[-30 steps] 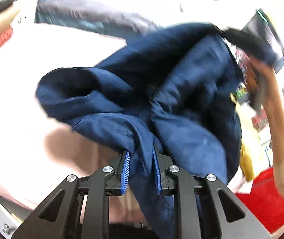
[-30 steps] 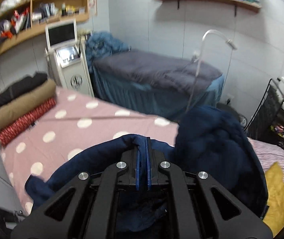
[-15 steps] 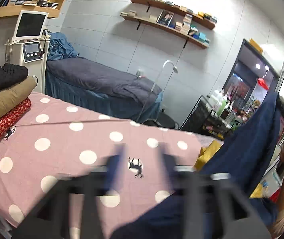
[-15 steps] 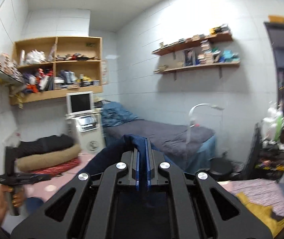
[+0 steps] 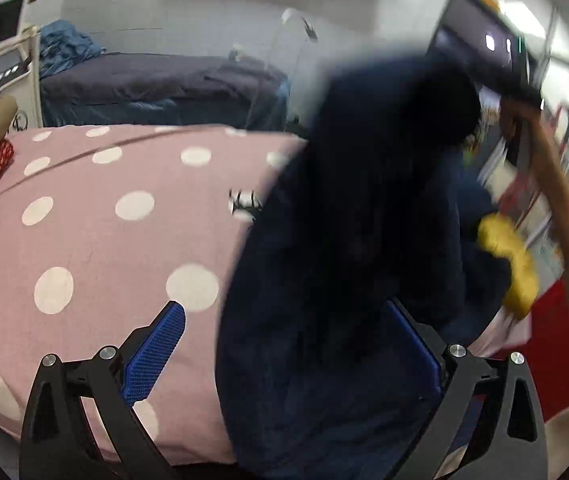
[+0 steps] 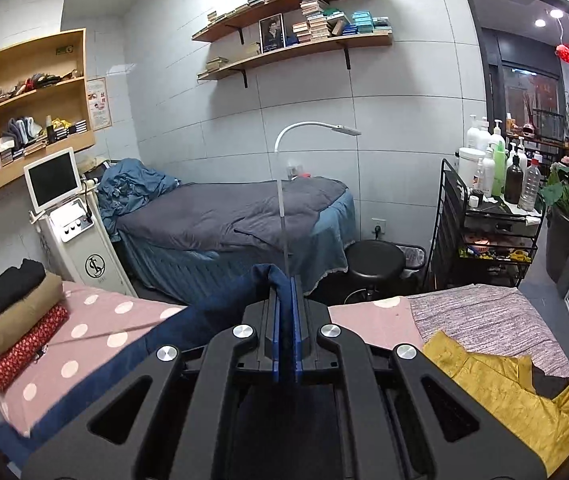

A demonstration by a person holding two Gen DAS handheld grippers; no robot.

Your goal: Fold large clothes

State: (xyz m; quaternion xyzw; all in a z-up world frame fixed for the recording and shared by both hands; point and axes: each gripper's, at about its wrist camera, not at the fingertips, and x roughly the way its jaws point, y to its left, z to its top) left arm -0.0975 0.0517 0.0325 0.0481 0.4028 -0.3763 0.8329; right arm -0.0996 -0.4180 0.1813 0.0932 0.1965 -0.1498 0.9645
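Observation:
A large navy garment (image 5: 356, 240) hangs in the air over the pink polka-dot bed (image 5: 104, 220), blurred in the left wrist view. It is pinched at its top by my right gripper (image 6: 284, 320), which is shut on a fold of the navy garment (image 6: 220, 308); the cloth trails down to the left across the bed. In the left wrist view a hand holds that right gripper (image 5: 516, 92) high at the upper right. My left gripper (image 5: 284, 308) is opening wide. The cloth hangs loosely between its blue pads (image 5: 156, 352) and hides part of the right one; neither pad presses on it.
Folded black, tan and red clothes (image 6: 12, 320) are stacked at the bed's left end. A yellow garment (image 6: 504, 392) and a grey knit cloth (image 6: 484, 316) lie at the right end. Behind stand a grey treatment bed (image 6: 236, 216), a black stool (image 6: 372, 260) and a bottle cart (image 6: 488, 236).
My left gripper has let go of the navy cloth and its jaws have spread wide. The right gripper has stayed shut on the garment, lifted it and turned toward the room.

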